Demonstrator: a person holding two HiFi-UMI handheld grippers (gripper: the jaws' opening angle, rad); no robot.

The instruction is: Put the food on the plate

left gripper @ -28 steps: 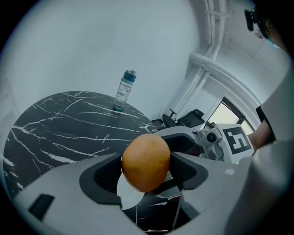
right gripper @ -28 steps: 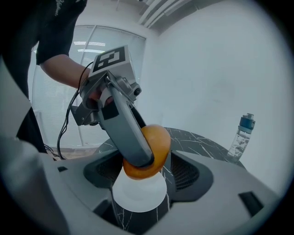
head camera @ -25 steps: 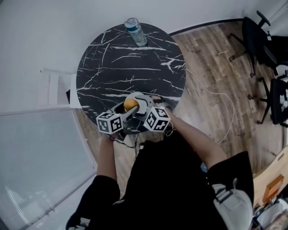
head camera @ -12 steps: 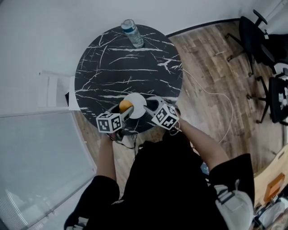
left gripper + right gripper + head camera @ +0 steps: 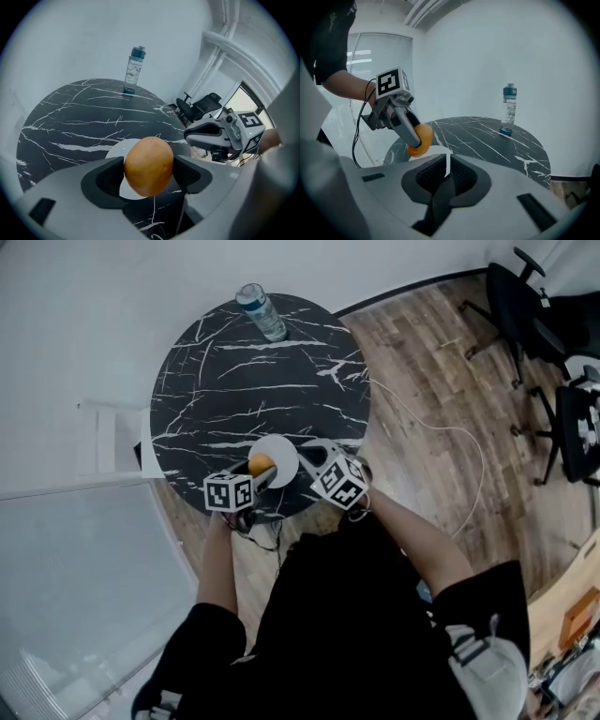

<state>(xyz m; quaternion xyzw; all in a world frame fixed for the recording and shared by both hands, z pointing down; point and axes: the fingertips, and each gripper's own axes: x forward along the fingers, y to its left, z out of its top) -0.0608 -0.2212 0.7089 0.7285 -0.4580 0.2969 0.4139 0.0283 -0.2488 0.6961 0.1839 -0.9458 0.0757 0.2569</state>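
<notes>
A round orange-brown food item (image 5: 148, 165) is clamped between the dark pads of my left gripper (image 5: 149, 172), a little above the white plate (image 5: 116, 151). From the head view the food (image 5: 260, 464) hangs over the plate's (image 5: 282, 452) left edge, near the front rim of the black marble table (image 5: 253, 381). My right gripper (image 5: 309, 452) sits just right of the plate. Its jaws (image 5: 447, 169) are closing, almost together, with nothing between them. The right gripper view shows the left gripper (image 5: 411, 135) holding the food (image 5: 420, 138) from the side.
A clear water bottle (image 5: 261, 311) with a teal cap stands at the table's far edge. Black office chairs (image 5: 525, 296) stand at the right on the wood floor, where a white cable (image 5: 441, 432) runs. A white shelf (image 5: 108, 437) is left of the table.
My right gripper has drawn back from the food to the right of the plate. The left gripper keeps the food and has shifted toward the plate's left edge.
</notes>
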